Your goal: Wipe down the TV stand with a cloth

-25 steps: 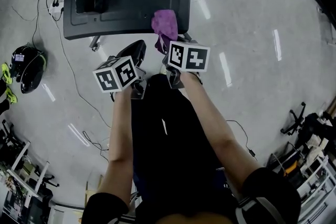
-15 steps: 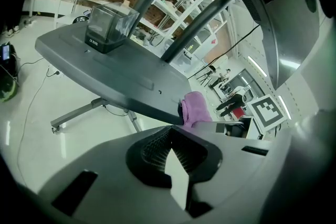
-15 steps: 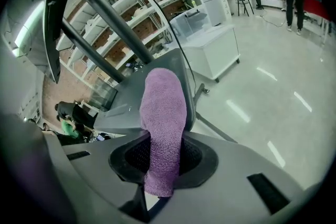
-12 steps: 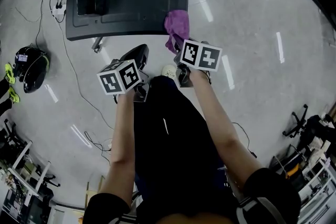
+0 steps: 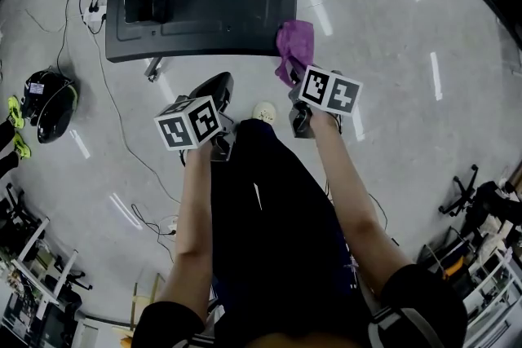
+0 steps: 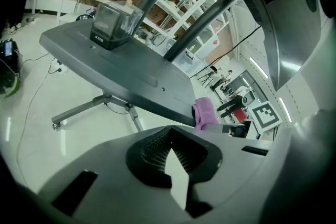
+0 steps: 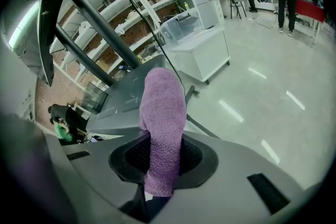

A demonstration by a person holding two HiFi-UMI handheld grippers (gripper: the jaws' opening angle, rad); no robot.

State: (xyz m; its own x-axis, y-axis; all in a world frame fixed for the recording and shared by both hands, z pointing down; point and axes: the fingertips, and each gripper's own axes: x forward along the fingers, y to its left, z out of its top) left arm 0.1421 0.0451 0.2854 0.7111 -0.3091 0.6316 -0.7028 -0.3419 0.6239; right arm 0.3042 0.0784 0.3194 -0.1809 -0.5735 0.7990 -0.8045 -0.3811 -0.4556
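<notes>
The TV stand's dark grey shelf lies ahead of me in the head view, with a dark box on its left part. My right gripper is shut on a purple cloth, which hangs at the shelf's right front corner. In the right gripper view the cloth stands up from between the jaws of the right gripper, in front of the shelf. My left gripper hovers below the shelf's front edge, shut with nothing in it. The left gripper view shows the left gripper, the shelf and the box.
Cables and a power strip lie on the floor at the left, near a black helmet-like object. The stand's wheeled leg pokes out under the shelf. A white cabinet stands behind it. Chairs crowd the lower right corner.
My right gripper has carried the purple cloth to the right, from the shelf's right part to its right corner. The left gripper has barely moved.
</notes>
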